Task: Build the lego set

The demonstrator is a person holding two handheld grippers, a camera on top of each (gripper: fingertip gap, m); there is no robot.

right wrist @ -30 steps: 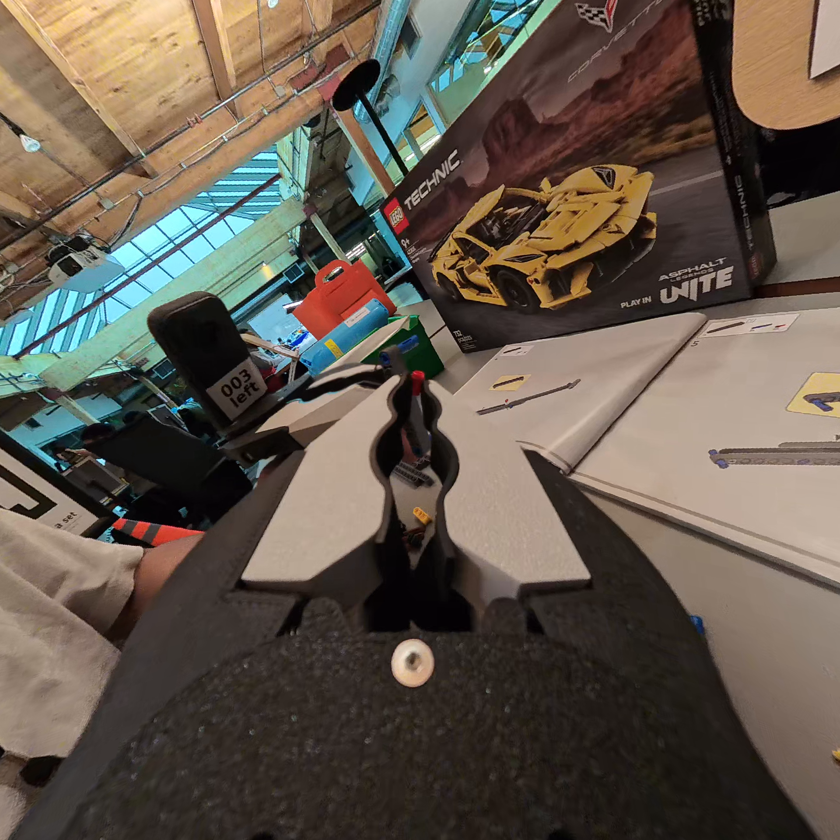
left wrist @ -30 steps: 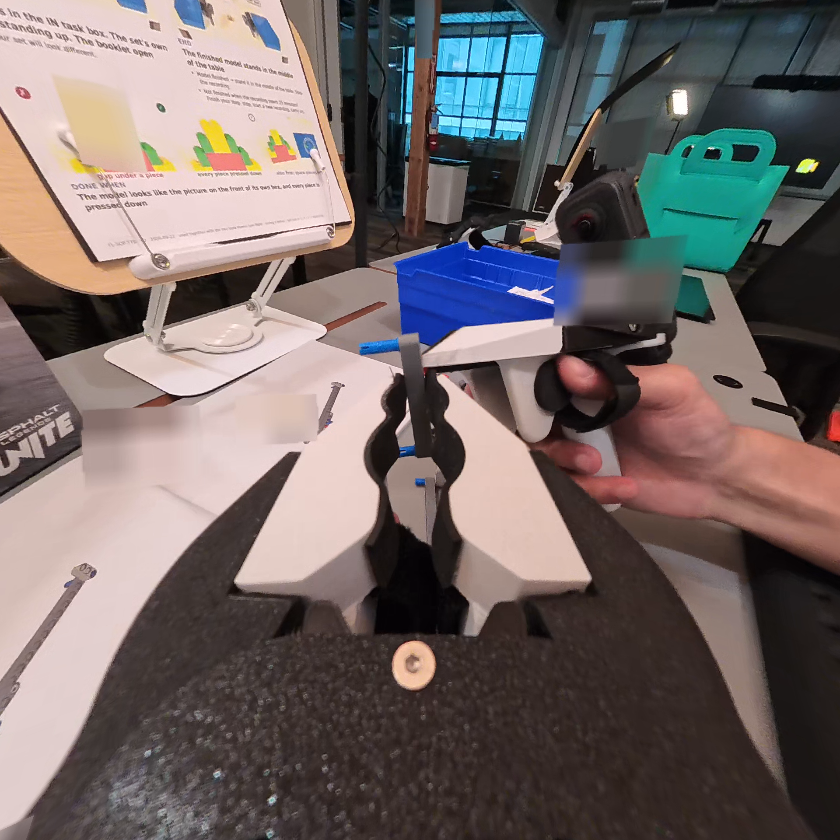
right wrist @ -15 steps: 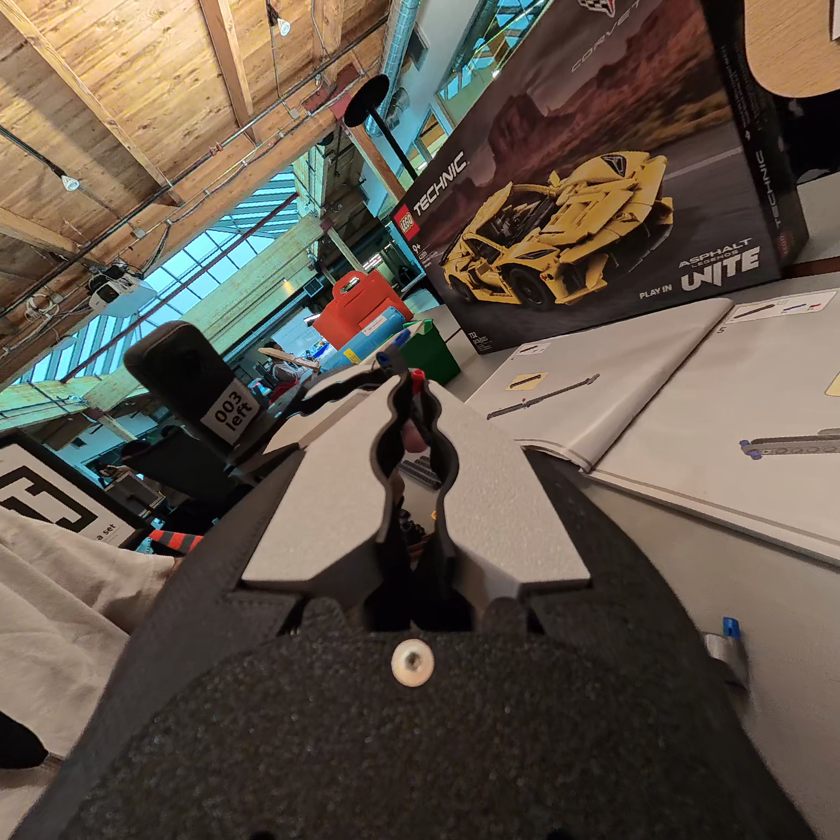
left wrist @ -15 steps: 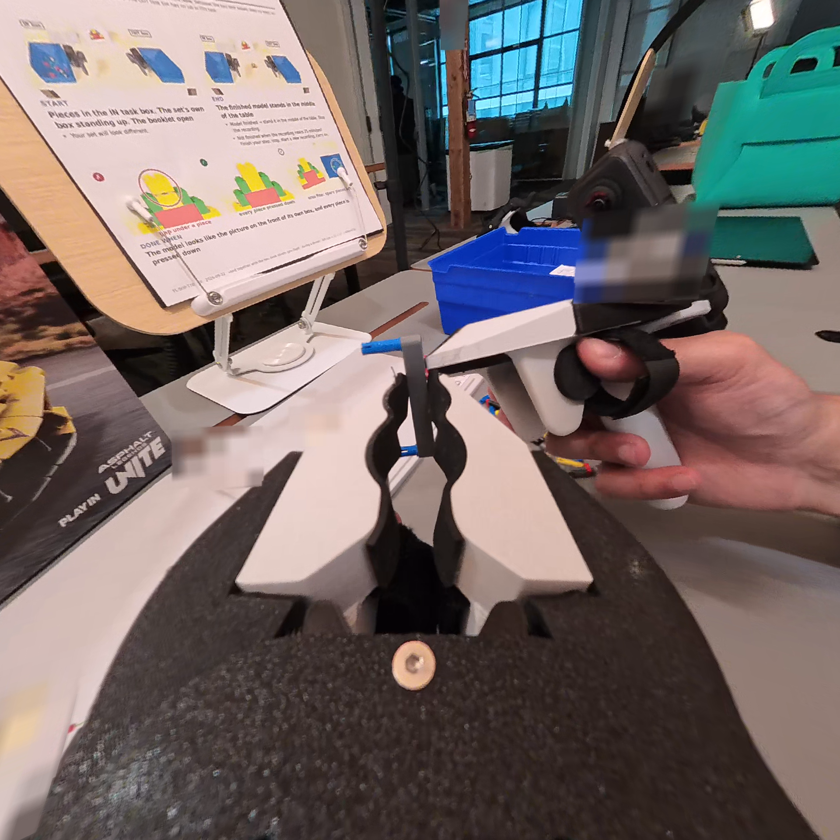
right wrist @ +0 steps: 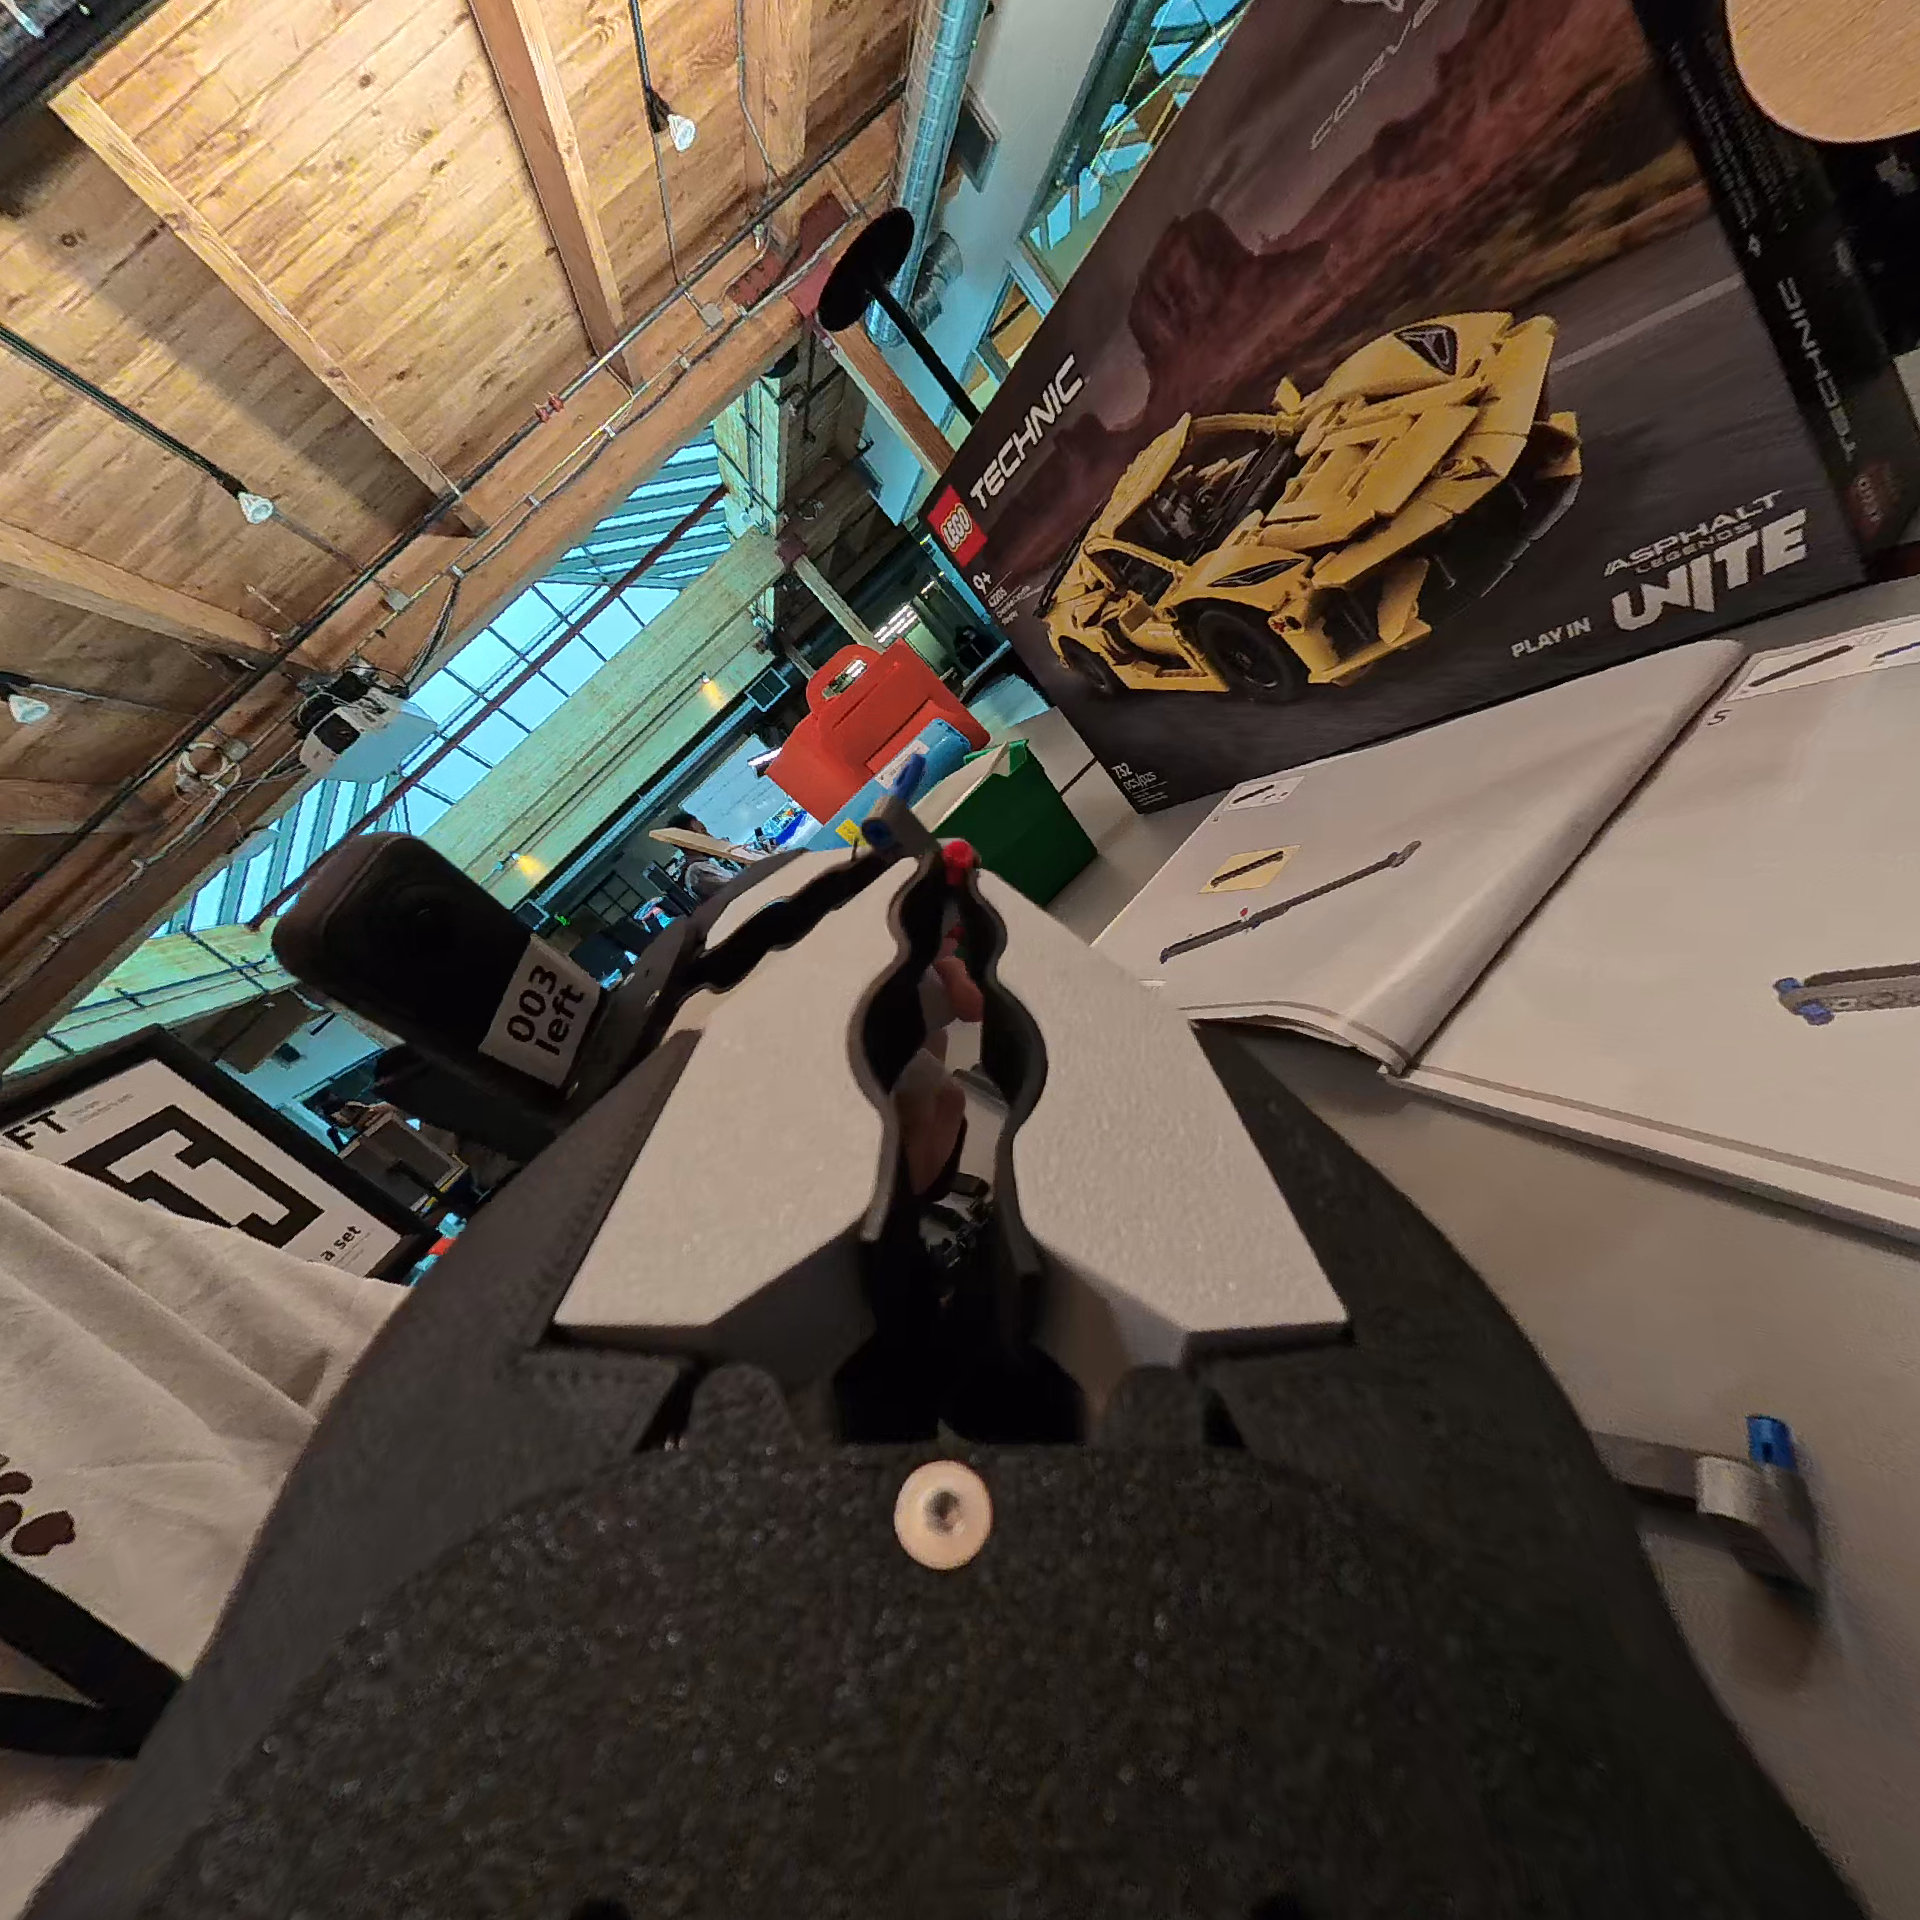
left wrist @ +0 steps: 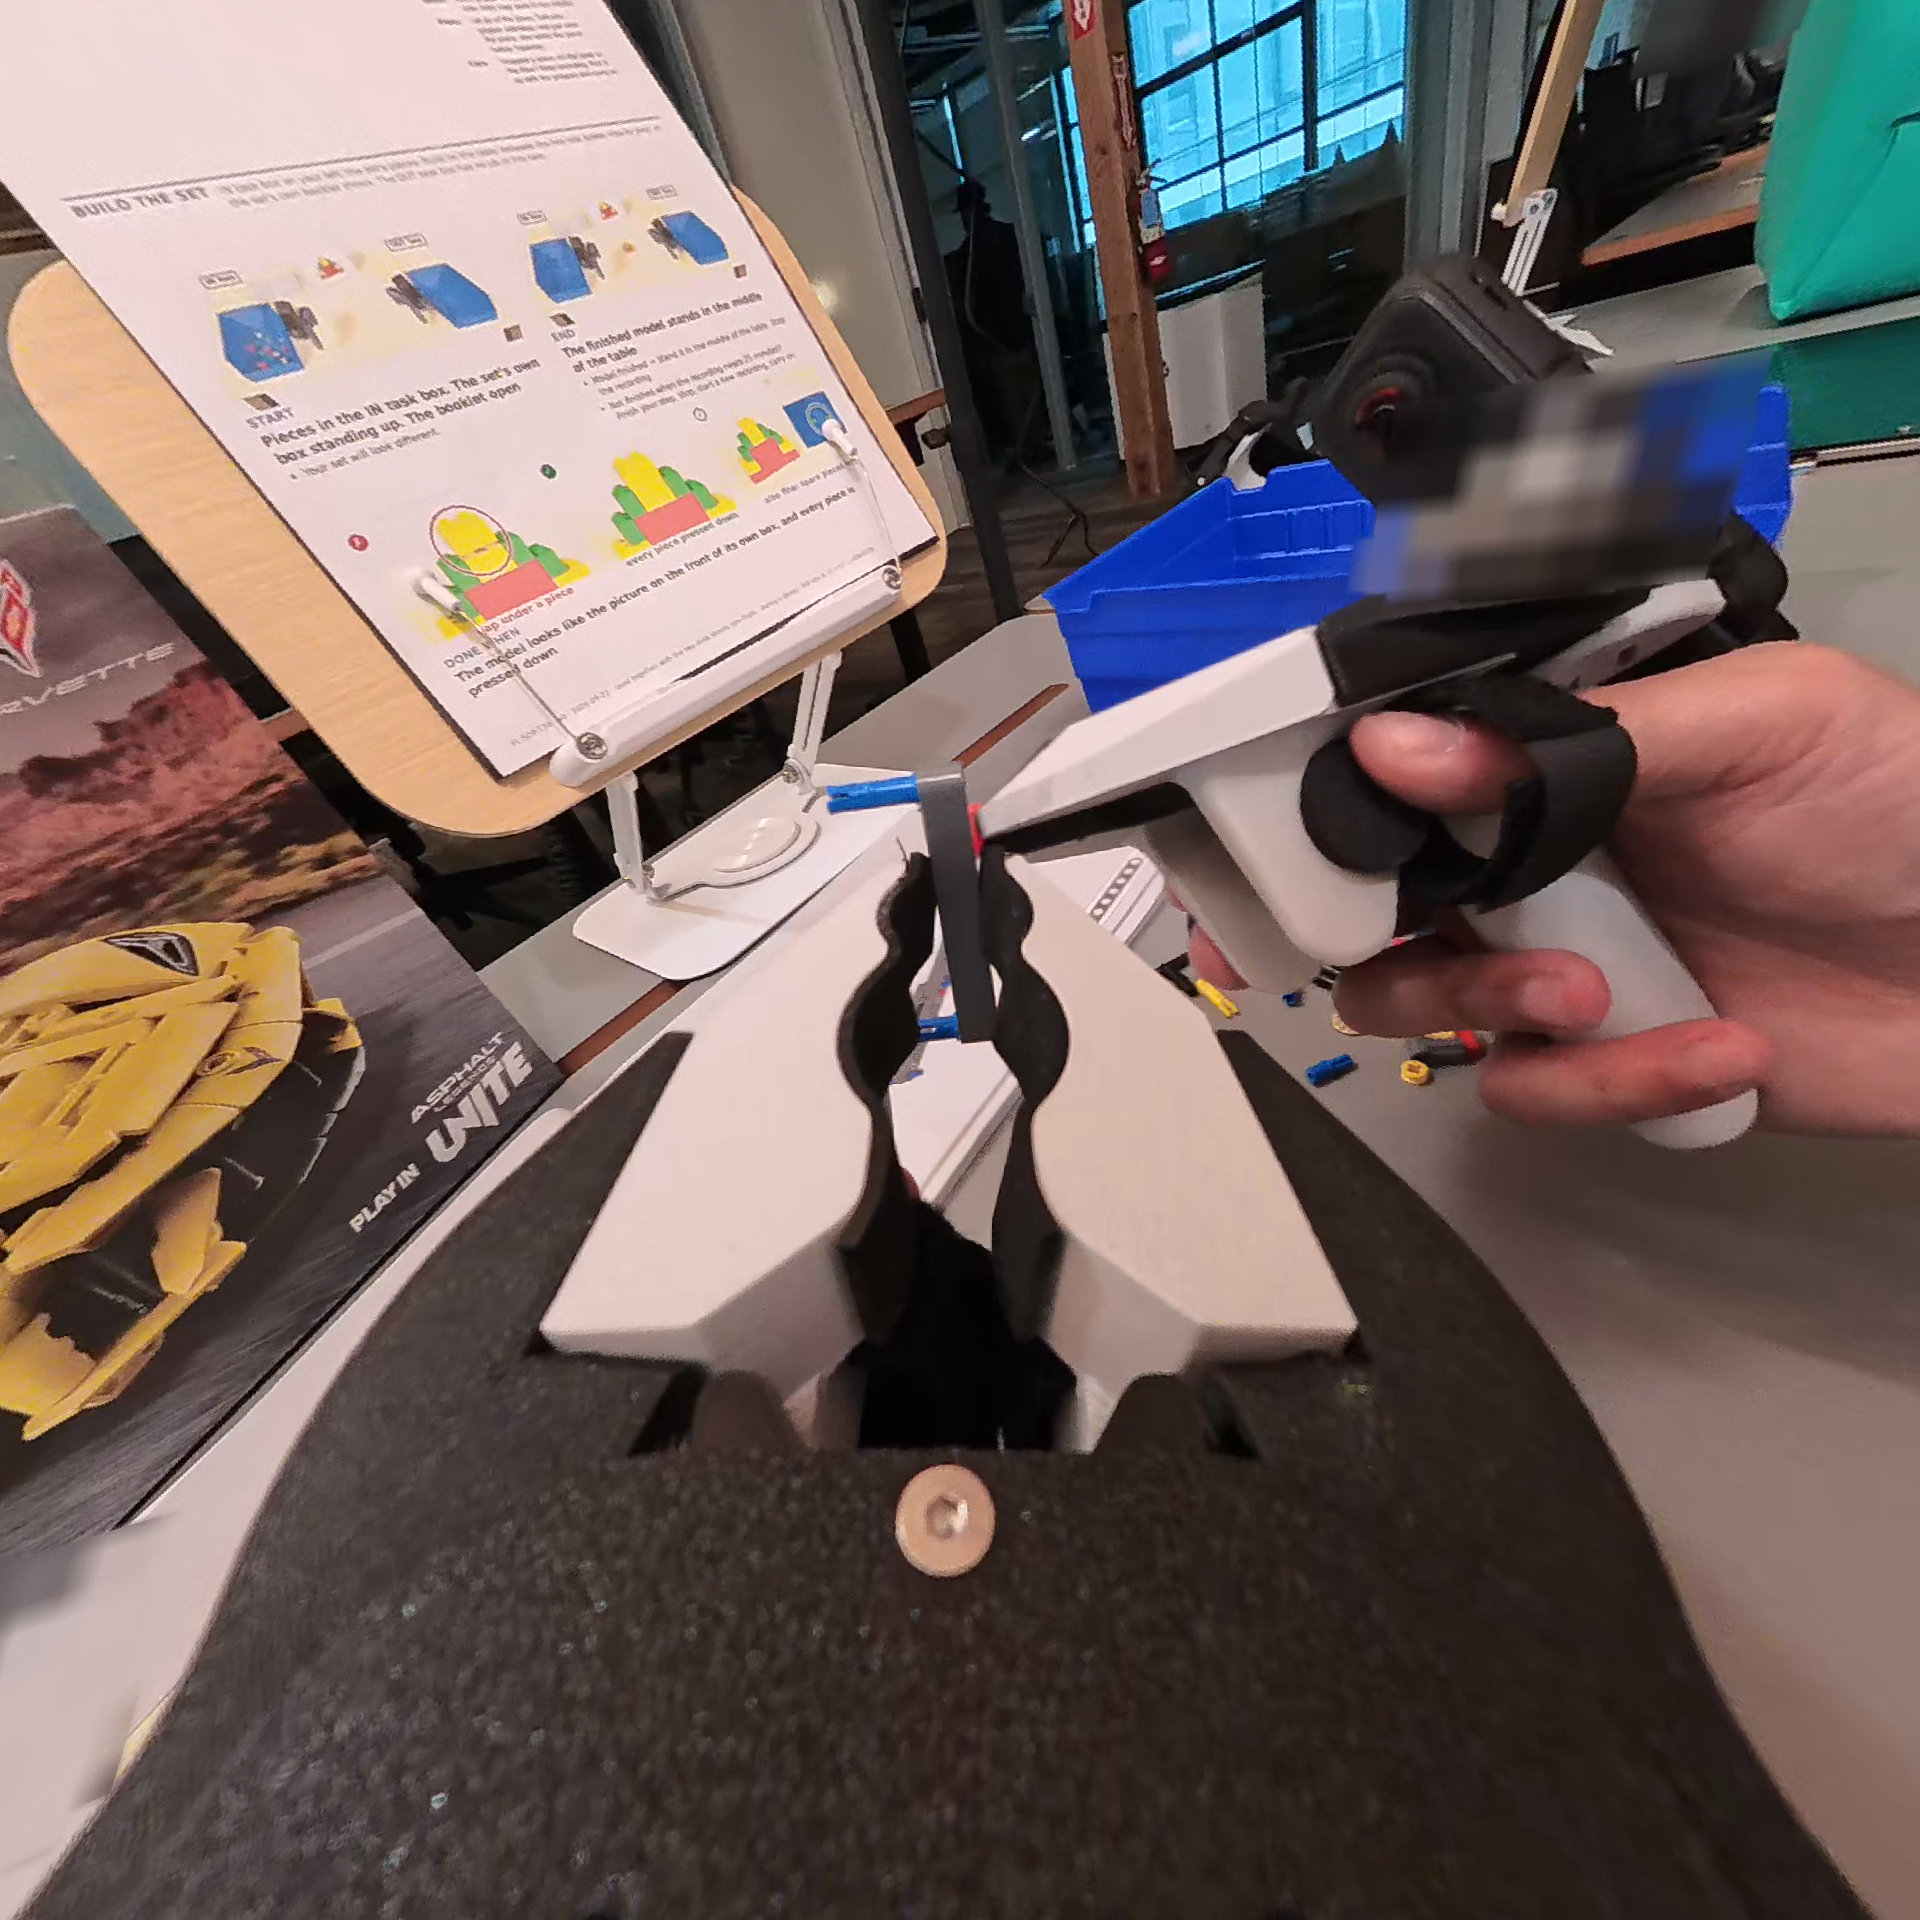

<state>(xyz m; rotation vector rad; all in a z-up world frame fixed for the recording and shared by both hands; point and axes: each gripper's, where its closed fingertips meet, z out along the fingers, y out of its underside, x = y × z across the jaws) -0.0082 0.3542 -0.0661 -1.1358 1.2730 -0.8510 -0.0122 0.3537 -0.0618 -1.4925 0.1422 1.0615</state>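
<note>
My left gripper (left wrist: 961, 935) is clamped on a dark grey lego beam (left wrist: 958, 904), which stands upright between its fingertips, above the table (left wrist: 1558, 1351). A blue pin (left wrist: 871, 796) sticks out to the left from the top of the beam, and one more blue pin (left wrist: 938, 1029) shows lower on it. My right gripper (right wrist: 951, 883) is closed on a small red pin (right wrist: 957, 856) at the very tips (from the left wrist view its point touches the top of the beam, on the right side). A hand (left wrist: 1704, 883) holds the right gripper's white grip. Behind it stands a blue bin (left wrist: 1205, 582), and small loose pieces (left wrist: 1382, 1055) lie on the table under the hand. To the left I see the set's box with a yellow car (left wrist: 156, 1091) and an instruction sheet on a wooden stand (left wrist: 499, 436). In the right wrist view the open booklet (right wrist: 1558, 883) lies flat in front of the box, and another grey beam with a blue pin (right wrist: 1756, 1496) lies on the table at the right edge.
</note>
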